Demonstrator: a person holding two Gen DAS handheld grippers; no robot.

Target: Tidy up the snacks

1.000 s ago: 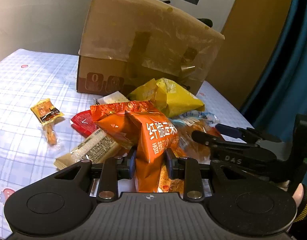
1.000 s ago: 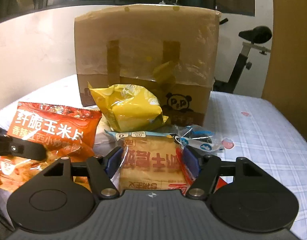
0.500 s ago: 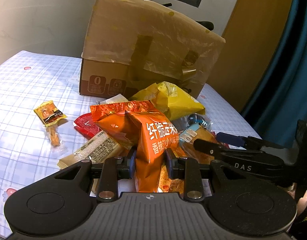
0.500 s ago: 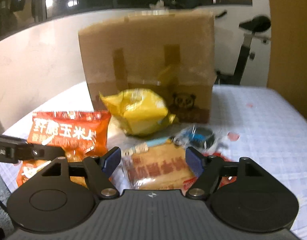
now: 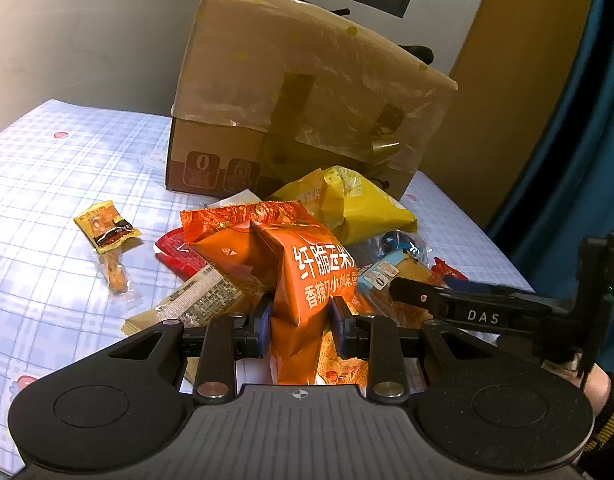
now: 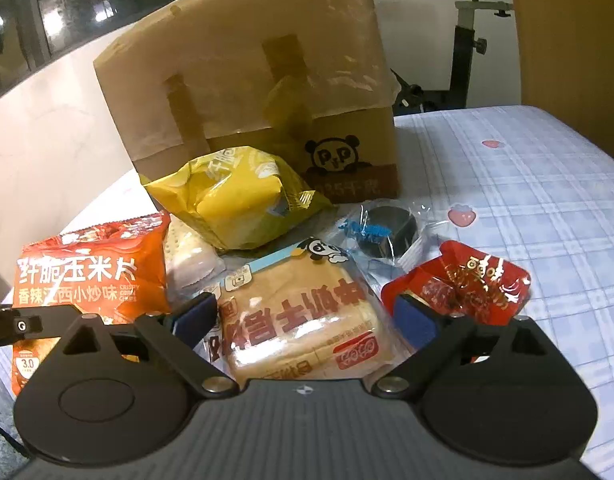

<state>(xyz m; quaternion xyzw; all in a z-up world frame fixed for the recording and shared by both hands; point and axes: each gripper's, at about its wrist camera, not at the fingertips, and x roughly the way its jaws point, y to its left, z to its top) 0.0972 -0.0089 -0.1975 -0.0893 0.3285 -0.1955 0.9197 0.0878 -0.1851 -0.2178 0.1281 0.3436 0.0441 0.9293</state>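
My left gripper (image 5: pixel 300 322) is shut on an orange corn chip bag (image 5: pixel 303 280) and holds it upright; the bag also shows in the right wrist view (image 6: pixel 87 280). My right gripper (image 6: pixel 305 314) is open, its jaws spread to either side of a wrapped bread packet (image 6: pixel 303 316) lying on the table. A yellow puffed bag (image 6: pixel 235 200), a dark round snack in clear wrap (image 6: pixel 387 226) and a red packet (image 6: pixel 467 284) lie around it. The right gripper shows in the left wrist view (image 5: pixel 447 300).
A tall cardboard box (image 5: pixel 299 92) stands behind the pile, also in the right wrist view (image 6: pixel 251 80). A small yellow packet (image 5: pixel 105 226), a stick snack (image 5: pixel 115 274) and a tan bar (image 5: pixel 195 300) lie on the checked tablecloth (image 5: pixel 47 184). An exercise bike (image 6: pixel 471 32) stands beyond.
My right gripper has opened and let go of the bread packet, which now lies flat on the table. The left gripper keeps its hold on the orange bag.
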